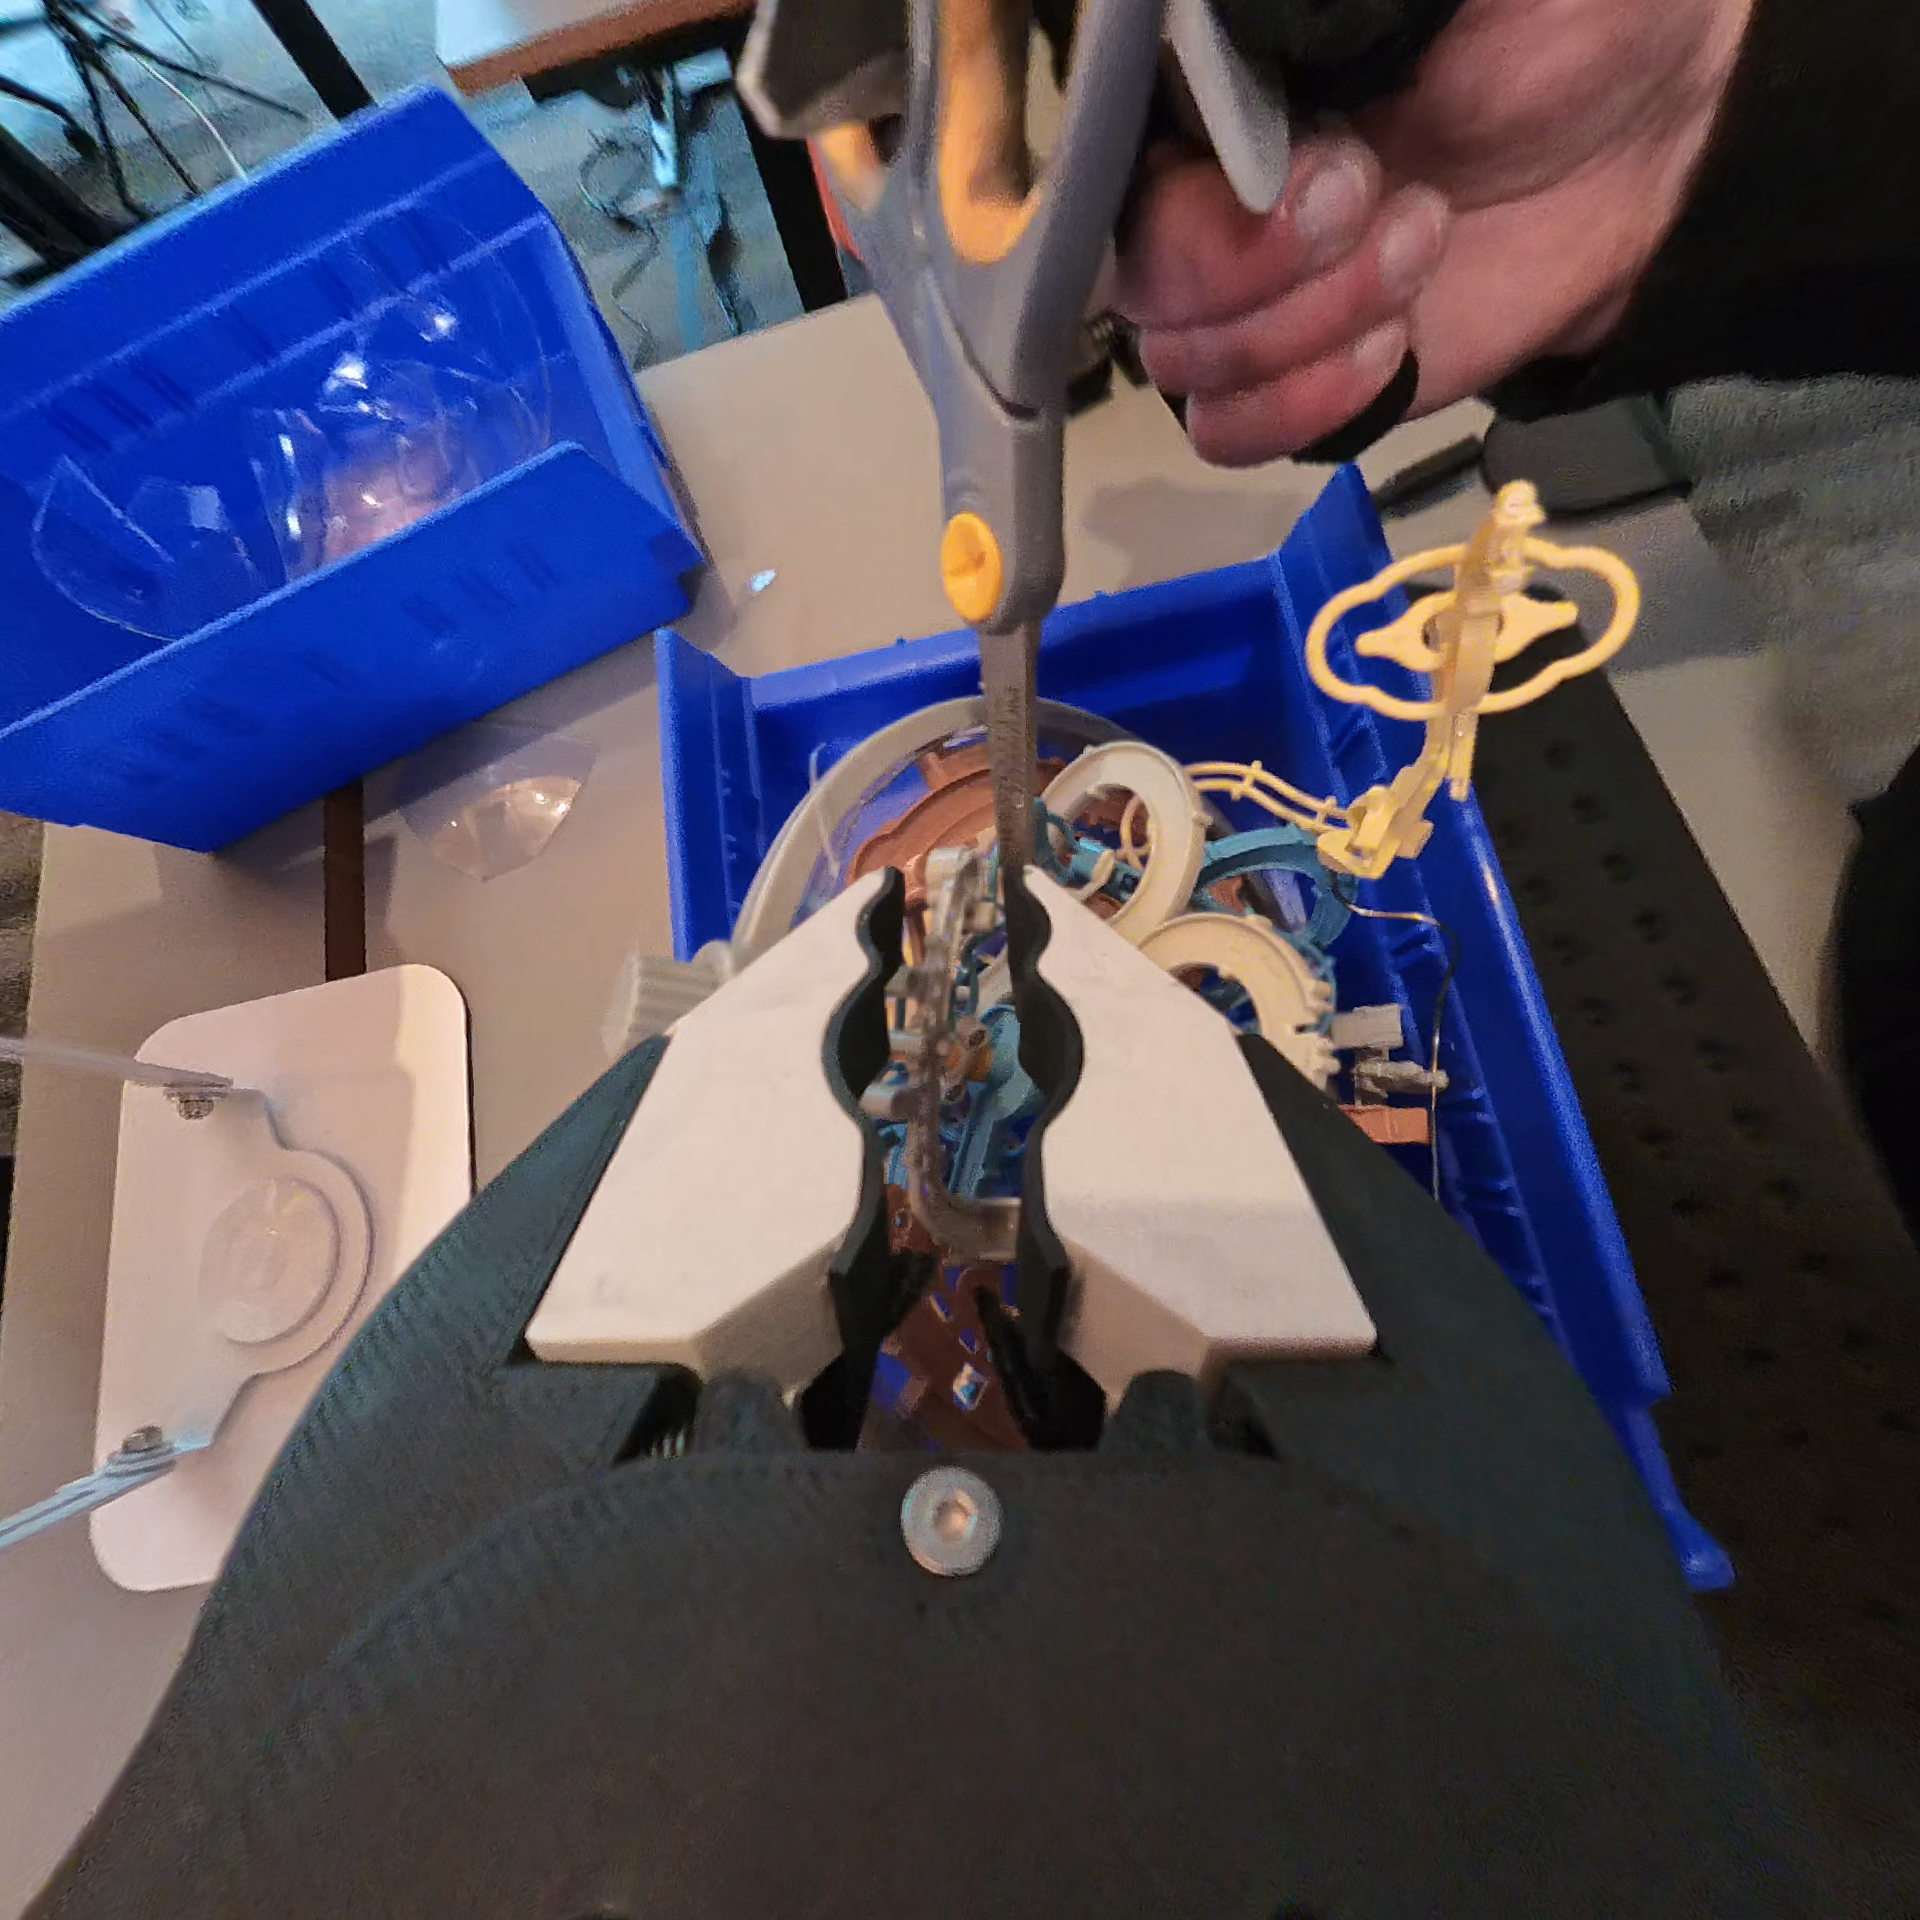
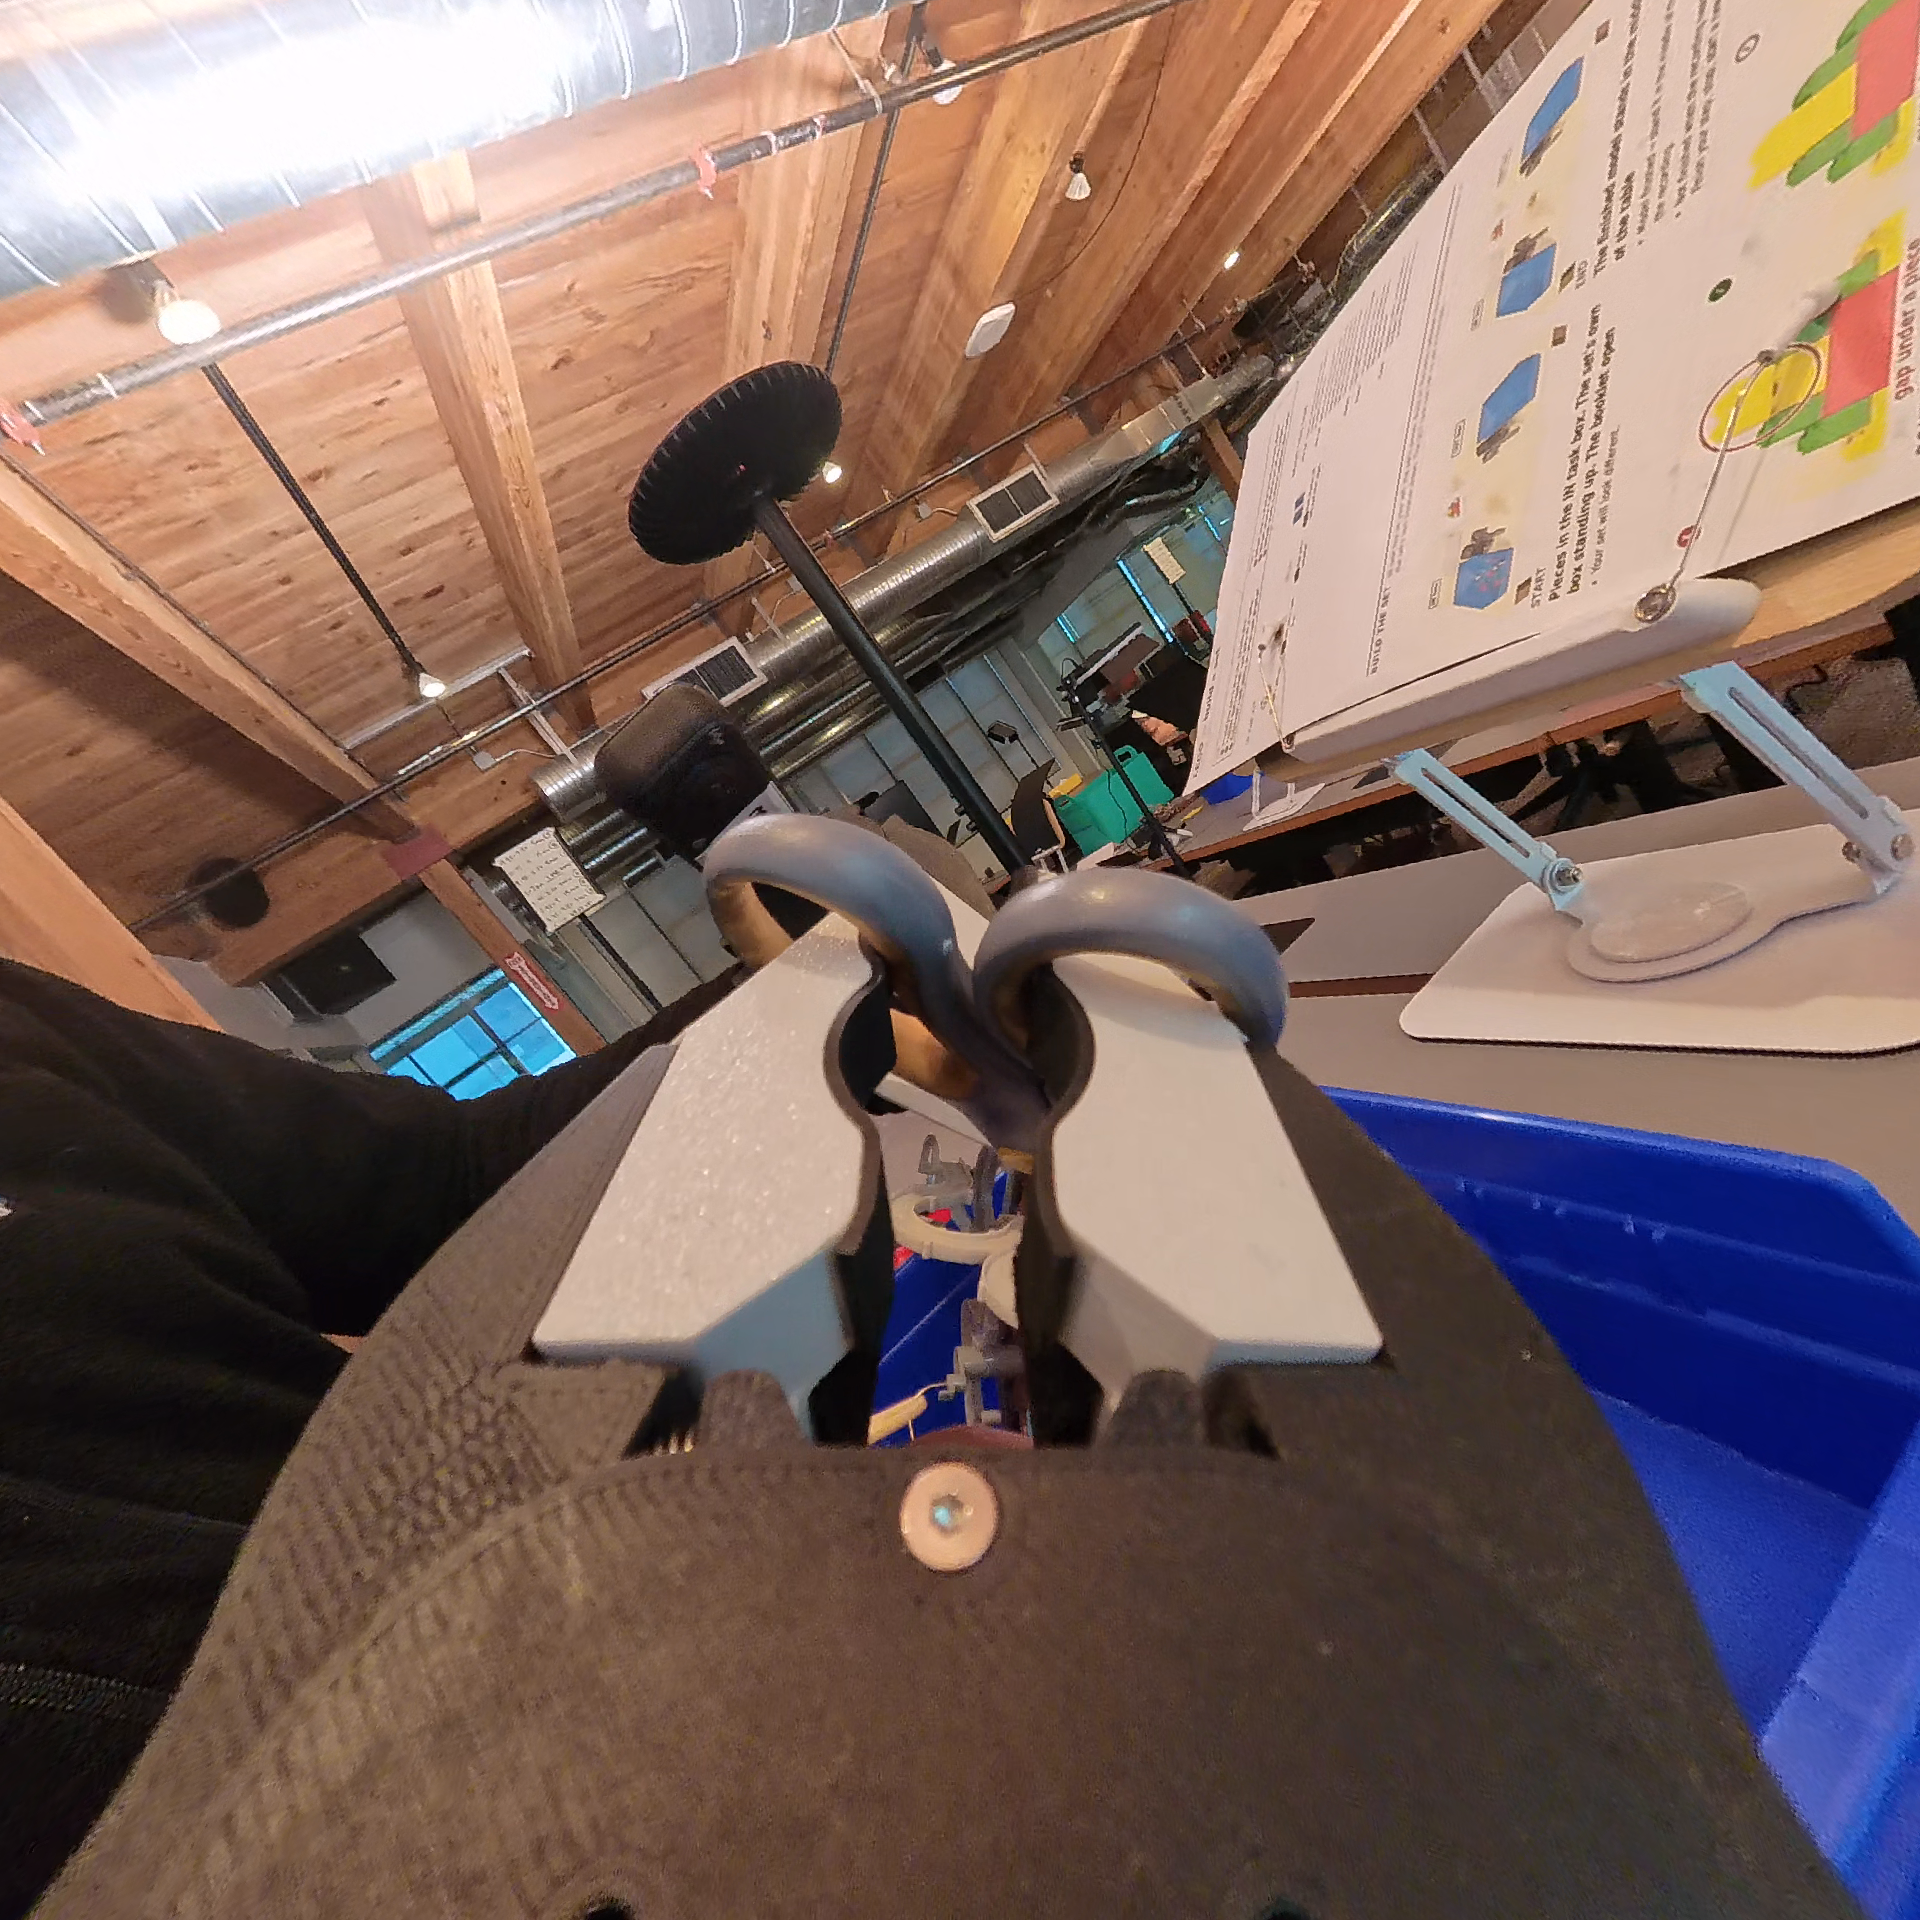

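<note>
The right gripper (image 2: pixel 951 1049), nearly closed, clamps scissors (image 1: pixel 1003 436) whose blades run lengthwise between the left gripper's (image 1: pixel 956 914) narrowly parted, seemingly empty jaws.

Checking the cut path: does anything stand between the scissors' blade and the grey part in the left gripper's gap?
Nothing visible does. The scissors reach down into the gap between the left gripper's jaws, right beside the grey part, over the bin. Whether blade and part touch cannot be told.

L gripper (image 1: pixel 956 904) points down — fingers near closed, narrow gap. R gripper (image 2: pixel 961 997) tilted upward, jaws clamped tight — bare hand (image 1: pixel 1382 260) grips its handle.
</note>
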Demonstrator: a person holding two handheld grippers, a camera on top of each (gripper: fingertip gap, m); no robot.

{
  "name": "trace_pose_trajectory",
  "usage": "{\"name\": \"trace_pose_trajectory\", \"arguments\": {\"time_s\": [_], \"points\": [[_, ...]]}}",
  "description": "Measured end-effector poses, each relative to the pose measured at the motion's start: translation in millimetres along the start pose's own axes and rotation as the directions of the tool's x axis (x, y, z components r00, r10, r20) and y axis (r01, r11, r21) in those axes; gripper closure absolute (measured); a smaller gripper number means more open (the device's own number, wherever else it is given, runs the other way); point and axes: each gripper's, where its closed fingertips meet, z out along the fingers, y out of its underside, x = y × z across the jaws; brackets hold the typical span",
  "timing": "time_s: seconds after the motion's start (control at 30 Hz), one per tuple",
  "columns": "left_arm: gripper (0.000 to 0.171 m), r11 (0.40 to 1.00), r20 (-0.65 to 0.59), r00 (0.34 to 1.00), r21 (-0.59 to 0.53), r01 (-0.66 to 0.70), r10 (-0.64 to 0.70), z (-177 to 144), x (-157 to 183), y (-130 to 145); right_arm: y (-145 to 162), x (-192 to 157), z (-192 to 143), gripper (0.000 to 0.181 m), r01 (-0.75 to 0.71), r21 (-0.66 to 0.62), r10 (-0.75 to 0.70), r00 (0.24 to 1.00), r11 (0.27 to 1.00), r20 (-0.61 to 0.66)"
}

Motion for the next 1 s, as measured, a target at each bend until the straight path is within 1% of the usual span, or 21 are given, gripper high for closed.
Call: {"name": "trace_pose_trajectory", "arguments": {"time_s": [0.07,0.1,0.17,0.2,0.3,0.4,0.43,0.5,0.57,0.67,0.8,0.9,1.0], "points": [[0.154,0.993,-0.018,0.999,-0.108,-0.040,0.038,10.1,4.6,10.2,0.6,1.7,-1.8,0.163,-0.020,0.004,0.020,1.000,1.000,0.006],[0.153,0.993,-0.021,0.999,-0.109,-0.036,0.034,12.7,4.6,8.3,-0.6,2.9,-3.2,0.163,-0.020,0.013,0.020,1.000,1.000,0.003],[0.157,0.994,-0.041,0.999,-0.112,0.017,-0.021,13.2,2.7,6.6,-1.9,4.8,-5.6,0.163,-0.025,0.016,0.025,1.000,1.000,-0.003],[0.166,0.992,-0.022,0.999,-0.122,0.035,-0.038,12.6,-2.0,7.9,-0.7,4.2,-5.5,0.163,-0.024,0.010,0.024,1.000,1.000,0.000],[0.167,0.990,-0.030,0.998,-0.132,0.042,-0.047,10.9,-2.4,10.1,1.7,3.2,-5.1,0.163,-0.016,0.000,0.016,1.000,1.000,-0.003],[0.167,0.989,-0.015,0.999,-0.144,0.028,-0.030,11.0,-1.9,10.7,1.3,7.4,-6.4,0.163,-0.012,0.017,0.013,0.999,1.000,-0.034],[0.168,0.990,-0.014,1.000,-0.137,0.022,-0.024,10.4,-1.3,10.5,0.9,11.1,-7.2,0.163,-0.028,0.024,0.029,0.998,0.999,-0.049],[0.170,0.996,-0.030,0.999,-0.086,0.023,-0.026,8.8,3.5,7.2,0.0,16.6,-9.2,0.162,-0.041,0.041,0.044,0.997,0.998,-0.069],[0.171,0.997,-0.058,0.996,-0.018,0.070,-0.071,6.3,7.9,3.7,-0.5,19.5,-10.8,0.163,-0.056,0.053,0.060,0.995,0.997,-0.080],[0.171,0.992,-0.077,0.990,0.037,0.118,-0.115,1.2,7.9,6.1,3.3,26.7,-10.8,0.161,-0.071,0.045,0.075,0.993,0.996,-0.092],[0.171,0.969,-0.140,0.971,0.123,0.213,-0.195,-5.4,8.2,6.9,4.6,34.1,-9.3,0.160,-0.117,0.059,0.122,0.989,0.991,-0.080],[0.171,0.949,-0.167,0.956,0.164,0.270,-0.243,-9.2,6.9,7.5,5.6,32.1,-7.1,0.159,-0.098,0.042,0.101,0.992,0.994,-0.081],[0.171,0.931,-0.186,0.946,0.205,0.302,-0.266,-13.8,7.3,8.4,7.4,36.8,-6.5,0.158,-0.120,0.044,0.124,0.989,0.992,-0.083]]}}
